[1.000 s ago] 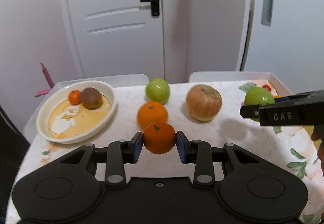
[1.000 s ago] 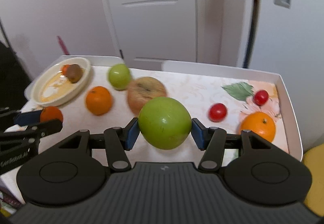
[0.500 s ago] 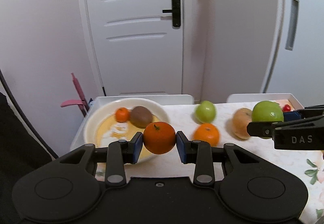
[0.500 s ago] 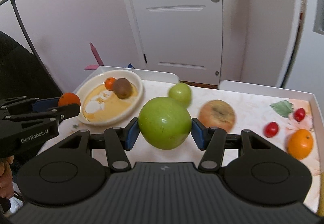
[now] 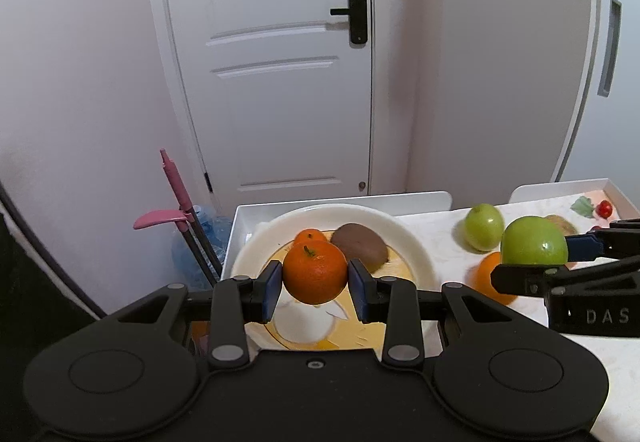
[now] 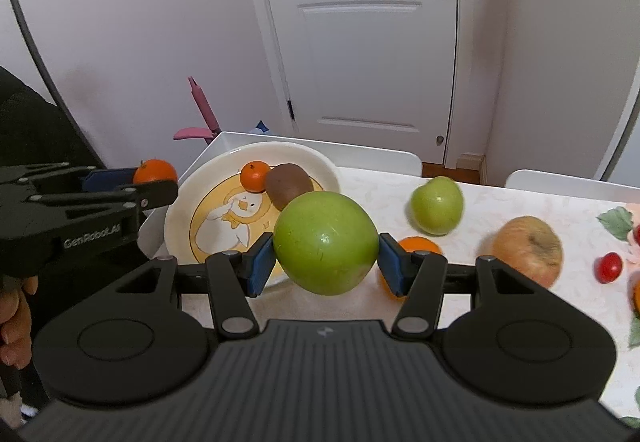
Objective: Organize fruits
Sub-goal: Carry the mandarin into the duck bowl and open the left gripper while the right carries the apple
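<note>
Closest in, the left gripper (image 5: 315, 292) is clamped on a tangerine (image 5: 315, 271), its blue pads pressed to either side, holding the fruit in the air over the near part of the cream plate (image 5: 416, 254). On that plate lie a smaller tangerine (image 5: 308, 235) and a brown kiwi (image 5: 360, 247), touching each other. Just to the right, the right gripper (image 6: 326, 260) grips a big green apple (image 6: 326, 242) above the table by the plate's rim. Beyond it, on the pale tablecloth (image 6: 380, 190), sit an orange (image 6: 416, 244), a second green apple (image 6: 437, 205) and a russet apple (image 6: 527, 249), with a cherry tomato (image 6: 607, 267) further right. A white door (image 5: 276, 62) stands behind
</note>
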Tool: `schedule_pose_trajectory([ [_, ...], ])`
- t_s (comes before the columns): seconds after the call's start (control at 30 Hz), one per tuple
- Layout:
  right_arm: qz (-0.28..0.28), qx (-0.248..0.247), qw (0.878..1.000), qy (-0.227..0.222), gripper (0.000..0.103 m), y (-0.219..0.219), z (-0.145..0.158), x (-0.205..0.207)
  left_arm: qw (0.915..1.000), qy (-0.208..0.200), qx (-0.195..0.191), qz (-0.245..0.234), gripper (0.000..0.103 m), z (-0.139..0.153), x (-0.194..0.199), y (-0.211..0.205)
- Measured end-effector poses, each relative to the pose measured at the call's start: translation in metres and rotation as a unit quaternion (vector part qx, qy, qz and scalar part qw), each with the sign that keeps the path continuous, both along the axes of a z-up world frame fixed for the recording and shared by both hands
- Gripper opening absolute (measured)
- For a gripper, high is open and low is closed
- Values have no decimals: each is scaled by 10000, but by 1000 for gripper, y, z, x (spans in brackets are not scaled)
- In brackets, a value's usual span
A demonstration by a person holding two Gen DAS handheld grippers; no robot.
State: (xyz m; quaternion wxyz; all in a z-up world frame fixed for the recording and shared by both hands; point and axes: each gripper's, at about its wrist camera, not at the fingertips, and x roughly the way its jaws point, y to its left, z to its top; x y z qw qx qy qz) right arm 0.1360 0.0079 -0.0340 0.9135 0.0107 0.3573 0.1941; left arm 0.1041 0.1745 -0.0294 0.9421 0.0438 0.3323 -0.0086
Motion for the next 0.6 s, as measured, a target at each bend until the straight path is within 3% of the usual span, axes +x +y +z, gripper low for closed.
schedule_pose_trajectory([
  [0.6, -328, -66, 9990, 305, 70, 26, -29, 38, 9975, 567, 215, -368, 40, -69, 81, 32],
])
